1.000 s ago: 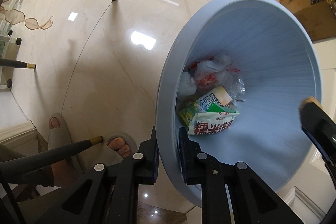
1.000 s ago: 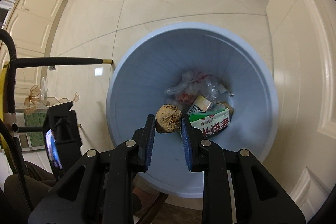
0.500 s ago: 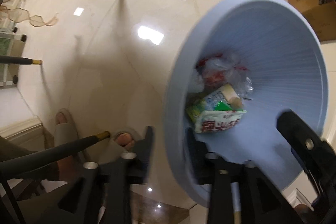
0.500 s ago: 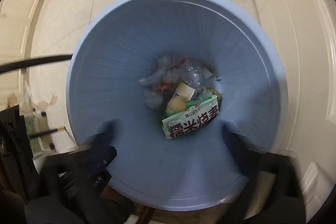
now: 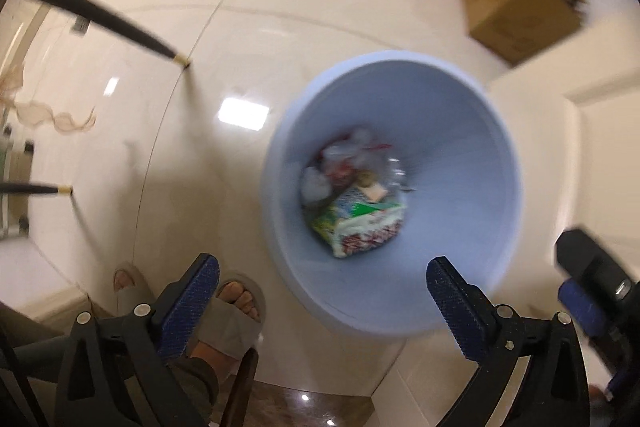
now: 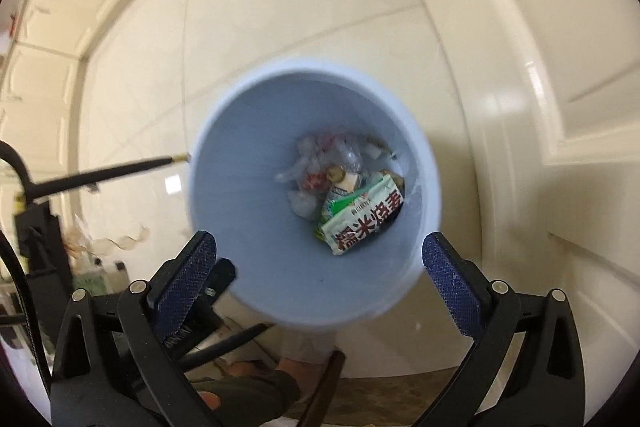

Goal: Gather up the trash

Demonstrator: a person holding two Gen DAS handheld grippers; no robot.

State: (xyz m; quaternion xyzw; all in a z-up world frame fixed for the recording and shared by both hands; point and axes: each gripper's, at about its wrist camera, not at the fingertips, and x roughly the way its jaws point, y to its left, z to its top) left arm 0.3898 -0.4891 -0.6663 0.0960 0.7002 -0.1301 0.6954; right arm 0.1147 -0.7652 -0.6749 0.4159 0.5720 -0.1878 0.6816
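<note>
Right wrist view looks almost straight down into a pale blue bin [image 6: 256, 211] standing on the cream tiled floor [image 6: 280, 11], just beside a white panelled door [image 6: 540, 107]. The collected trash lies at the bottom of it: a green-and-white snack packet [image 6: 362, 221] with red lettering on top, a small drink carton [image 6: 340, 189] half under it, crumpled clear plastic bags [image 6: 320, 155] behind, and a small brownish lump [image 6: 335, 171] among them, too blurred to identify. The right hand-held gripper [image 6: 319, 259] hangs over the near rim with its jaws spread wide and nothing between them. In the left wrist view the left hand-held gripper [image 5: 322, 283] is opening, also empty, straddling the near rim without touching it.

All of this looks light and soft. The packet and bags would crumple and slide under the pads, so a pinch on a folded edge or a bunched corner would serve better than a flat face; the carton is stiffer and should take a grip across its narrow sides. The bin itself seems to be thin plastic, light enough to tip if pulled by one side of its rim.

Around it, a dark chair leg [image 5: 100, 23] with a brass tip stands on the floor well apart from the bin, a second one [image 5: 36, 189] further left. Cardboard boxes [image 5: 520, 11] sit beyond the bin. A person's sandalled foot [image 5: 236, 311] rests near the bin's rim, directly below the left gripper, and is what I would watch most.
</note>
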